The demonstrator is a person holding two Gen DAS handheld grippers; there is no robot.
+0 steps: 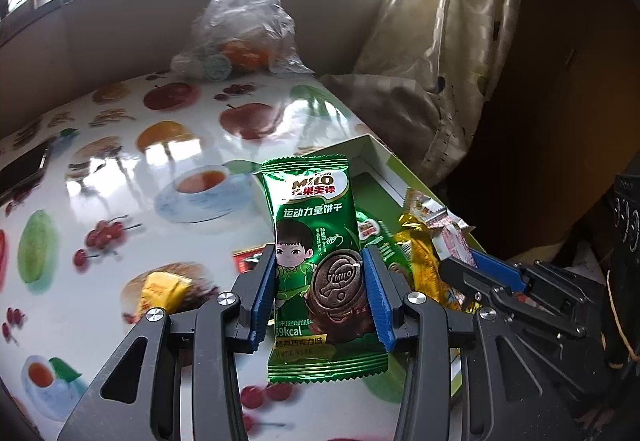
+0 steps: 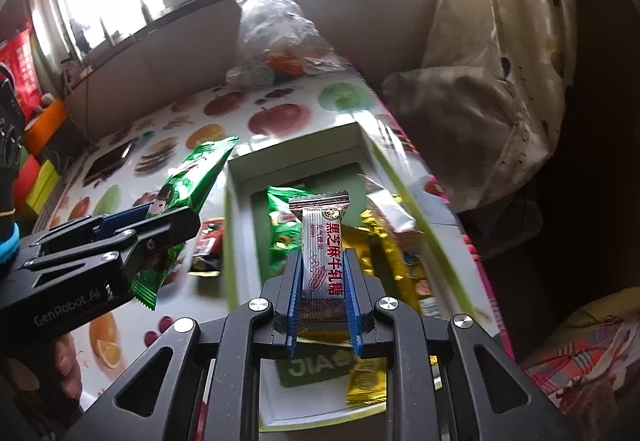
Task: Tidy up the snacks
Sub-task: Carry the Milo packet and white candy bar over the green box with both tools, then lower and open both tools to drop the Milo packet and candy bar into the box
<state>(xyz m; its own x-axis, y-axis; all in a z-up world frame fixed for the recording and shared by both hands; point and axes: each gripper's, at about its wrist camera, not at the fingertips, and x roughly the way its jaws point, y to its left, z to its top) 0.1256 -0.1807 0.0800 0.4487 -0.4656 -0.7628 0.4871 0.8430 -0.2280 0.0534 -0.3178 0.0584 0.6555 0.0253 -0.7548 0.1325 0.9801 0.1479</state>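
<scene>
On your far left, a dark phone (image 2: 107, 161) lies flat on the desk (image 1: 120, 145), whose glossy top is printed with fruit. Nearer you, a yellow snack packet (image 1: 162, 291) and a red packet (image 2: 207, 237) rest on that desk. Your left gripper (image 1: 320, 297) is clamped on a green Milo biscuit packet (image 1: 316, 241), its blue pads pressing both long edges; the packet stands upright above the desk, just left of the box (image 2: 236, 209). The white-walled, green-rimmed box sits near the desk's right edge and already holds a green packet (image 2: 284, 225), gold packets (image 2: 384, 253) and a pink-and-white one (image 1: 448, 237). Your right gripper (image 2: 323, 281) is closed tight on a narrow white nougat candy (image 2: 320, 253) with red characters, held upright over the box's interior. Behind, a clear plastic bag (image 1: 244, 25) with orange fruit stands at the desk's far end. To the right hangs a cream curtain (image 1: 452, 29).
</scene>
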